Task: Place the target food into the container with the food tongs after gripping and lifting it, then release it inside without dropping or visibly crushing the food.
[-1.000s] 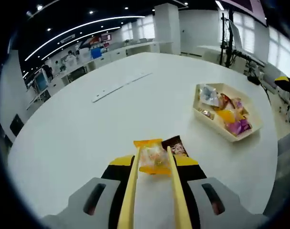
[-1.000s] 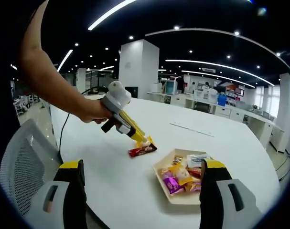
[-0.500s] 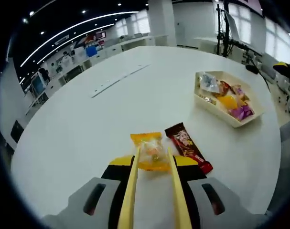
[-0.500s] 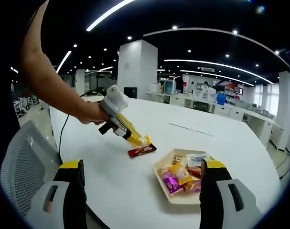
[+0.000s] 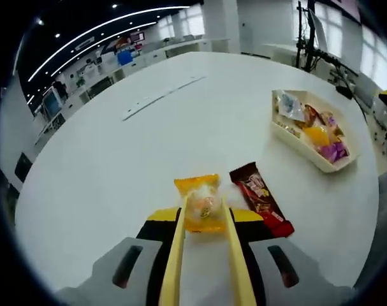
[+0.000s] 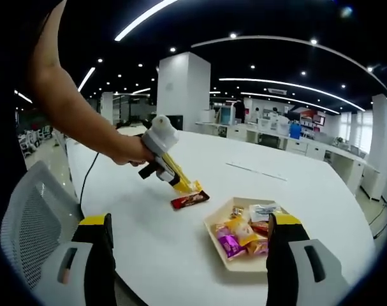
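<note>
Change: since a second ago the brown snack bar (image 5: 261, 198) has come out from behind the orange snack packet, which now sits clear of it
Table (image 5: 148, 146): white, round, carries everything
Container (image 5: 311, 131): cream tray of mixed wrapped snacks, well apart from the packet
Left gripper (image 5: 204, 213): yellow tongs clamped on the orange snack packet (image 5: 199, 199), just beside the bar
Right gripper (image 6: 190, 239): jaws wide apart, nothing between them, above the table edge
</note>
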Motion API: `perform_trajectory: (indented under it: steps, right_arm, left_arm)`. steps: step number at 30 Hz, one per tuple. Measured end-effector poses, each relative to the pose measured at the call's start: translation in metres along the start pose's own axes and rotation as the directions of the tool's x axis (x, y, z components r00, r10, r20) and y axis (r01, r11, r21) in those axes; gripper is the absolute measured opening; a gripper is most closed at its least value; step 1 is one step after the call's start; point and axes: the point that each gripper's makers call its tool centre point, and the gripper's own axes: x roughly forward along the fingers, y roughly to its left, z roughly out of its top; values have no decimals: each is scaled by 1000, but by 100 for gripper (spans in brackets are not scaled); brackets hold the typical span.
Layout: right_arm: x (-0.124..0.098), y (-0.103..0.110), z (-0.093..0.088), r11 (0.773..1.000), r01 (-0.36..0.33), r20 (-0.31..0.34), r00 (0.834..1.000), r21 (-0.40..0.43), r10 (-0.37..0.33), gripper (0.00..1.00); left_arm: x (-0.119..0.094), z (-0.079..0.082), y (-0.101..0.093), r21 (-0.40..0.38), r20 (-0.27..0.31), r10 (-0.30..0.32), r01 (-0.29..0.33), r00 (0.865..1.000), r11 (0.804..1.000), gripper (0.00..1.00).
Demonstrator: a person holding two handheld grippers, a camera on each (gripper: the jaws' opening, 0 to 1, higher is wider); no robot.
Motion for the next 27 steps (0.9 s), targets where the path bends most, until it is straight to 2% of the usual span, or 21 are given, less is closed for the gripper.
perform_trajectory:
  steps: [2,9,14,21,27]
  right_arm:
    - [0,0,0,1000,-1,-2,1000,2,1,99]
    - [0,0,-1,1000,-4,-3,1000,1,4,98]
    - [0,1,-1,1000,-5,-7,1000,-1,5,98]
    - [1,2,-2,1000,-11,-12,1000,-4,11,99]
    - [1,2,-2,1000,-11,-11,1000,-9,11,99]
  left_arm:
    - [-1,0,-1,25,-1,1,-1,1000,1000,22]
    - [-6,0,-6,66,0,-50,50,999,997,19]
    - [-15,4,-15,96,25,-115,112,993,989,18]
    - [-28,10,-12,104,41,-157,152,987,983,18]
    - [-38,17,-7,123,56,-169,162,984,979,17]
